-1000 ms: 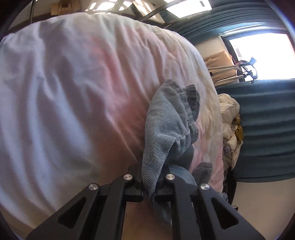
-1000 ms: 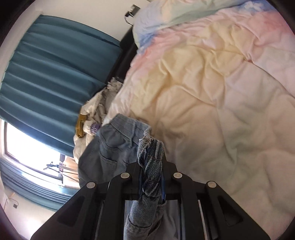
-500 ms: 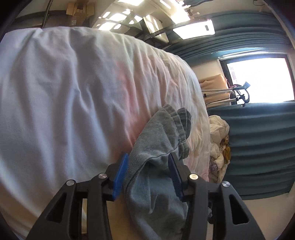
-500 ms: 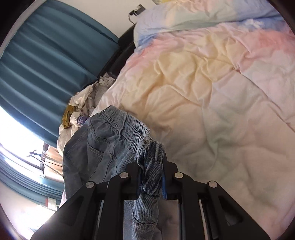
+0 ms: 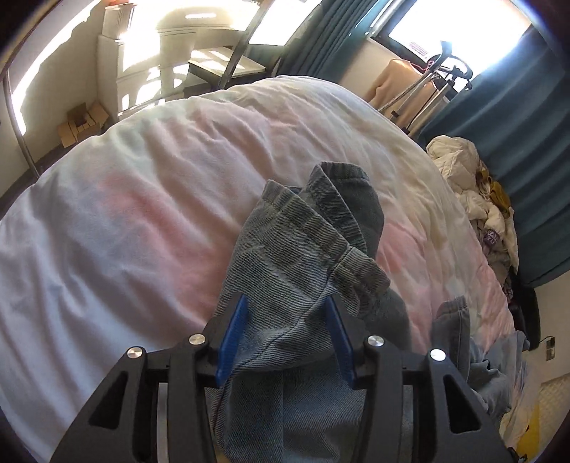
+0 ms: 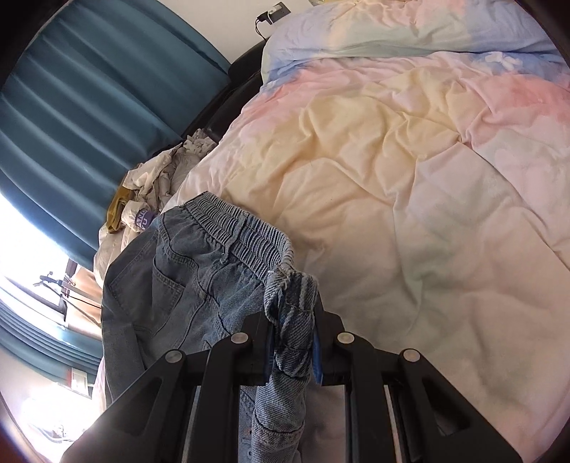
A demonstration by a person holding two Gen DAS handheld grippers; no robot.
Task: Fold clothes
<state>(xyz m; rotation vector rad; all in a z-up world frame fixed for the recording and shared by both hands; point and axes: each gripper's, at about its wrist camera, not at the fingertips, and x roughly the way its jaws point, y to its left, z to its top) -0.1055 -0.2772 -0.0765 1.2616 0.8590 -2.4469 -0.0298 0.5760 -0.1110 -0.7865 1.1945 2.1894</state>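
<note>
A pair of light blue jeans lies on the bed. In the left wrist view its hemmed leg end (image 5: 313,228) rests loosely between the blue pads of my left gripper (image 5: 285,338), whose jaws stand apart. In the right wrist view the elastic waistband (image 6: 235,231) and a back pocket (image 6: 156,285) lie on the quilt, and my right gripper (image 6: 292,352) is shut on a bunched frayed leg hem (image 6: 292,302) just above the waistband.
The bed is covered by a pastel pink, yellow and white quilt (image 6: 409,178). A heap of pale clothes (image 5: 473,199) lies at the bed's edge by the teal curtain (image 6: 89,99). A pillow (image 6: 392,28) is at the head.
My left gripper has opened and let go of the jeans leg, which now rests loose between its pads. My right gripper has carried its hem closer to the waistband.
</note>
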